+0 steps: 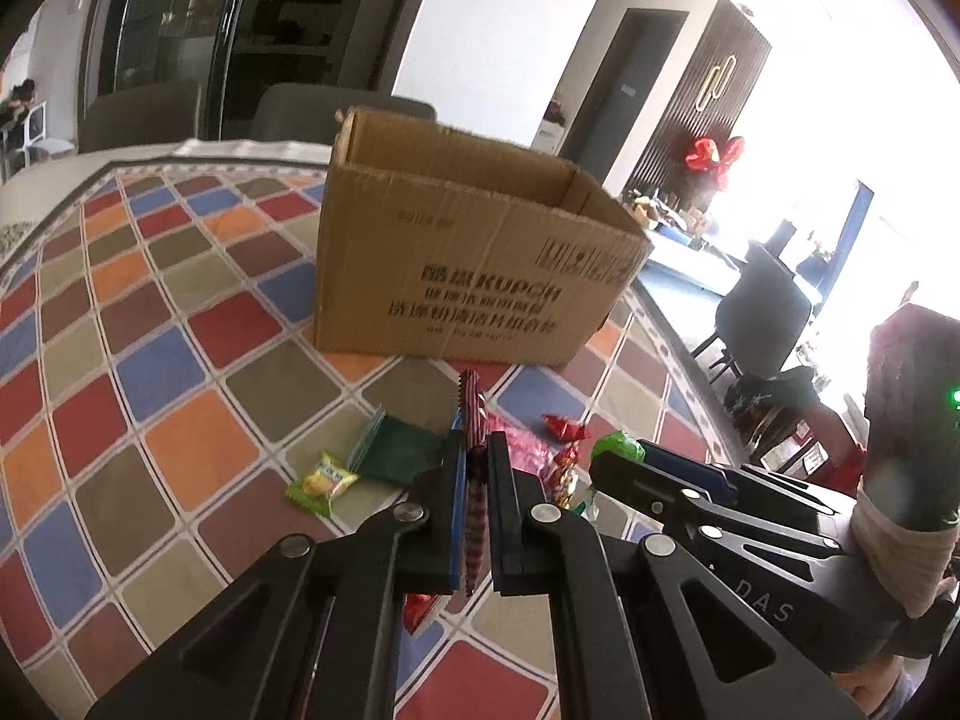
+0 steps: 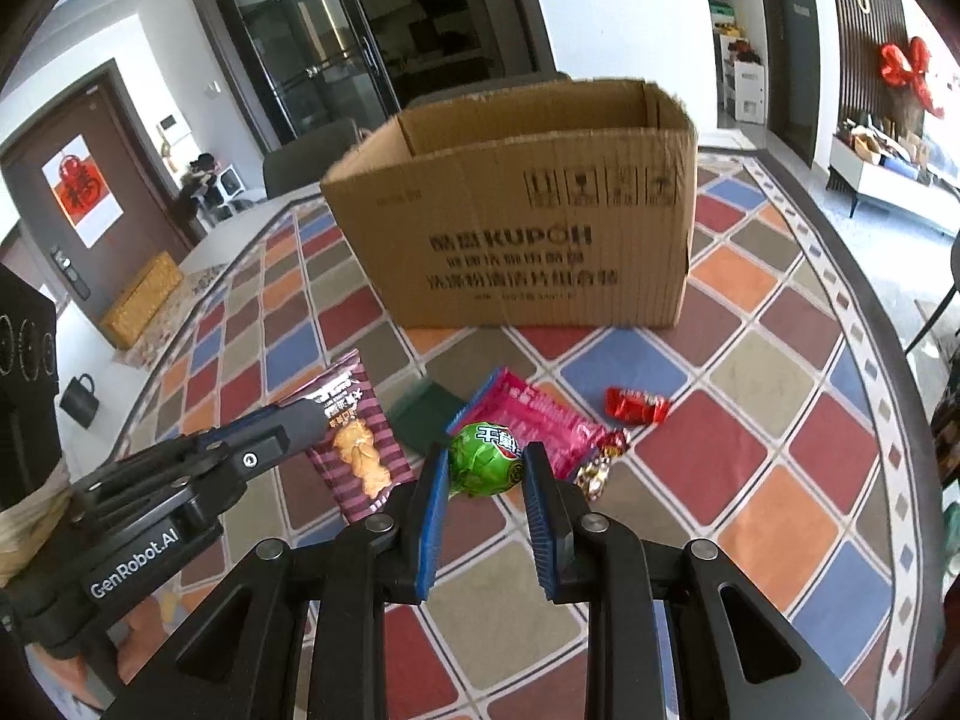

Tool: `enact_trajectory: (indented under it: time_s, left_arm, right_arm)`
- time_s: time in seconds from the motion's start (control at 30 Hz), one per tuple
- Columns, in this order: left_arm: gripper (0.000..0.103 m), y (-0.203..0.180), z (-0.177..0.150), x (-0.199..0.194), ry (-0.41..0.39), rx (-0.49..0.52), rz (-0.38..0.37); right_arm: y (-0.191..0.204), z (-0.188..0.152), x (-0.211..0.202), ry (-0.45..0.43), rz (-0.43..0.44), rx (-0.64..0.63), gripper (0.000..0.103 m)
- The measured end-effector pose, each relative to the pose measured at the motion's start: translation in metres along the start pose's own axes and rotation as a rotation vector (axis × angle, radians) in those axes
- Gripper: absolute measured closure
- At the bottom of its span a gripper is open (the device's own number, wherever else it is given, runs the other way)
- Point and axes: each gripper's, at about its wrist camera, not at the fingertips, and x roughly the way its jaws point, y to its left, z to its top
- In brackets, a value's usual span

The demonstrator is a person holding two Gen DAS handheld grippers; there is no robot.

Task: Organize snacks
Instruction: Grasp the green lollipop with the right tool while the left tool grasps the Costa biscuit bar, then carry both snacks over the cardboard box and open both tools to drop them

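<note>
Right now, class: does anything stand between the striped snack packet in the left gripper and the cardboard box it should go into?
Nothing visible does. The left gripper holds the striped snack packet above the tablecloth, and the cardboard box stands open-topped straight ahead. The loose snacks lie lower, on the cloth.

Daylight blows out the right side; fisheye bends edges; slight motion blur.
</note>
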Motion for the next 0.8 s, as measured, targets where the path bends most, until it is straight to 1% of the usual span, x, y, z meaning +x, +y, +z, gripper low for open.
enact_trajectory:
  time_s: [0.33,0.8]
  left_arm:
    - [0.095,-0.012,0.032,-0.016,-0.084,0.048,0.013]
    - [0.095,-0.023,0.092,-0.035,-0.217,0.117,0.051]
  right_arm:
    - [0.002,0.024,-0.015,-0.072,-0.002,-0.022,0.077]
    - [0.003,0.081,-0.031,-0.189,-0.004,-0.031,0.077]
